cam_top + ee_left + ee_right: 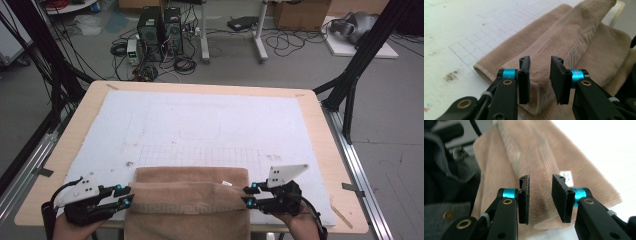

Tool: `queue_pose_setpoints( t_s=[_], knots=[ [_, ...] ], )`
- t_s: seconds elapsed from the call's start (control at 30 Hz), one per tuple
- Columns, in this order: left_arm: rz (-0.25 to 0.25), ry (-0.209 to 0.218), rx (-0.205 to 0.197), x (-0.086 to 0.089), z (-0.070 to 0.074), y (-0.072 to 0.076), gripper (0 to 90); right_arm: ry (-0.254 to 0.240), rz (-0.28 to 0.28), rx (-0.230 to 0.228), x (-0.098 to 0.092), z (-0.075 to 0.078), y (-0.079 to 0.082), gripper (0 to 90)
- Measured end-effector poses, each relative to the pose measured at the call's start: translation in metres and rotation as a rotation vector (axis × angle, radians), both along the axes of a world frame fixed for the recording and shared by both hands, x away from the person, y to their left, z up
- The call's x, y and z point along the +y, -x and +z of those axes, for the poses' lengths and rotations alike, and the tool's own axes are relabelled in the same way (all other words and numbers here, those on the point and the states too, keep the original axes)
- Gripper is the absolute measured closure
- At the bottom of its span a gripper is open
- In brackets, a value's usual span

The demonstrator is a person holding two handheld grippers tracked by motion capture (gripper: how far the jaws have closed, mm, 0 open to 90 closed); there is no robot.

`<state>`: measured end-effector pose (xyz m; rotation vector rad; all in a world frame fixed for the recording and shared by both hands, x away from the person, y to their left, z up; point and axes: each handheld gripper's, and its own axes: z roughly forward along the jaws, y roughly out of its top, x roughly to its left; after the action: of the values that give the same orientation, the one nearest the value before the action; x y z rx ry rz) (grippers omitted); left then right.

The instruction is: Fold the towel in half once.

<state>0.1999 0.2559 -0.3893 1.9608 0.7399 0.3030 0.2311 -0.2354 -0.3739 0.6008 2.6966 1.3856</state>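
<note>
**Both grippers released at the towel's side edges**

High view: we're holding the left gripper point(126, 196) and right gripper point(248, 195) at opposite sides of the folded tan towel point(190, 200), which is lying at the near edge of the white mat point(200, 125); far mat bare.

Left gripper view: jaws parted, towel edge lying between them, not pinched.

Right gripper view: jaws parted over the towel, gripping nothing.

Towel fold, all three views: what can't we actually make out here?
- Towel: its near end is cut off by the bottom edge of the high view, so how far it hangs over the table is unknown.
- White tag: too blurred to read in the right gripper view.
- Layers under the fold: hidden by the top layer.
- Left gripper and right gripper: jaws apart; pad contact with towel unclear.
</note>
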Motion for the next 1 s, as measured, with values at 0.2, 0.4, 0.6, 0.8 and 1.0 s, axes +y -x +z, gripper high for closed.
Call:
queue_pose_setpoints(
  t_s=[0.2,0.4,0.6,0.8,1.0],
  knots=[
    [0.037,0.011,0.031,-0.004,-0.003,-0.041,64.7,0.026,-0.068,0.013,-0.003,-0.004,-0.036,62.5],
    [0.091,-0.064,0.069,-0.014,-0.020,-0.076,64.8,0.066,-0.115,0.051,-0.001,-0.021,-0.065,59.7],
    [0.111,-0.157,0.106,-0.018,-0.035,-0.092,62.6,0.128,-0.163,0.090,-0.004,-0.043,-0.086,56.6],
    [0.131,-0.188,0.138,-0.013,-0.043,-0.097,52.5,0.146,-0.166,0.112,0.002,-0.057,-0.097,47.1],
    [0.113,-0.177,0.203,-0.010,-0.050,-0.102,52.5,0.181,-0.138,0.119,0.011,-0.062,-0.098,51.0]
  ],
)
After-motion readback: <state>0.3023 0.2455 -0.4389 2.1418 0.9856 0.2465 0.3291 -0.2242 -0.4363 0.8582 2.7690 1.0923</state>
